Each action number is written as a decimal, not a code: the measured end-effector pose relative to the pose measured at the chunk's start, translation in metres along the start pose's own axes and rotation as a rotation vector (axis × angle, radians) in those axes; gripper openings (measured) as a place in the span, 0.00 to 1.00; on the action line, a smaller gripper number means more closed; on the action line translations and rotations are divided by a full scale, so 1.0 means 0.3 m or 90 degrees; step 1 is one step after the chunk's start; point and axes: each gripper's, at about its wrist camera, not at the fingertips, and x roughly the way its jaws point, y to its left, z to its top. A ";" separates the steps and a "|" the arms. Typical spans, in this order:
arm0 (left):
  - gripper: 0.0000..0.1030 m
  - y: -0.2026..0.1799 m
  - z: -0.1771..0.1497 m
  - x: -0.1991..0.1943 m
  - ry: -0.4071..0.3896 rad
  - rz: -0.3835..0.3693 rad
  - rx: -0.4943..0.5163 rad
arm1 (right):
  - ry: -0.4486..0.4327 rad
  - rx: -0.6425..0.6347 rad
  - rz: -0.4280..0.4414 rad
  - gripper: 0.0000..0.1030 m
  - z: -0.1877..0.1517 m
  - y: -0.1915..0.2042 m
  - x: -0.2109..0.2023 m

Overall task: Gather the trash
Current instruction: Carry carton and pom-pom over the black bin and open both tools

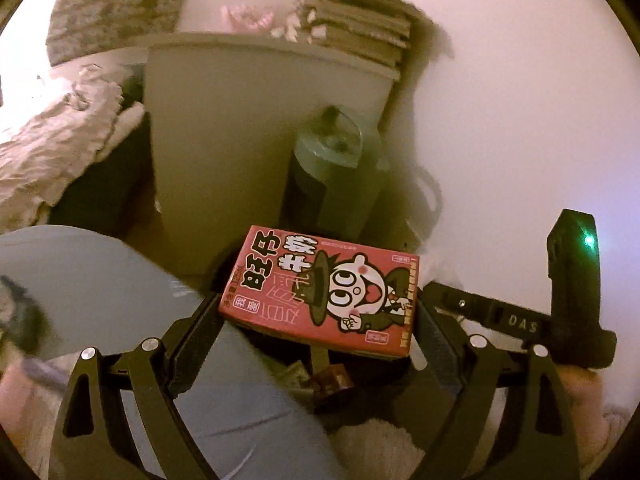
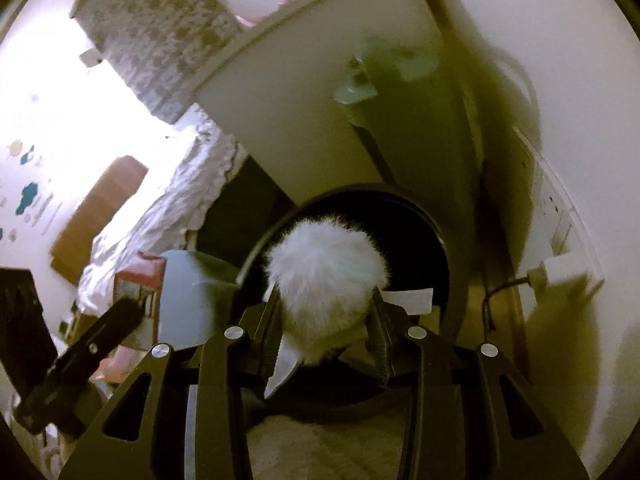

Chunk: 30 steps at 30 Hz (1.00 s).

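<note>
A grey cabinet [image 1: 240,128] stands beside rumpled white bedding [image 1: 52,148] and a wall [image 1: 520,100].

glossy paper carton [image 1: 320,292]; fluffy pompom [image 2: 326,276].

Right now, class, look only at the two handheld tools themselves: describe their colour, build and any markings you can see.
Both tools are matte black. The left tool has flat angular linkage arms with triangular cut-outs, round silver pivot pins and ribbed finger pads. The right tool shows the same black linkages, silver pins and ribbed pads. Seen from the left camera, the right tool's body carries embossed "DAS" lettering and a small green light.
</note>
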 end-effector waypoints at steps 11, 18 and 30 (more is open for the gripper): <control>0.87 -0.017 -0.011 0.153 0.070 -0.013 0.009 | 0.036 0.026 -0.013 0.38 -0.007 -0.099 0.103; 0.88 -0.021 0.003 0.173 0.088 -0.030 0.015 | 0.046 0.032 -0.008 0.50 0.008 -0.104 0.116; 0.95 -0.041 0.028 0.041 0.057 -0.024 0.023 | 0.033 0.016 -0.005 0.63 0.021 -0.045 0.052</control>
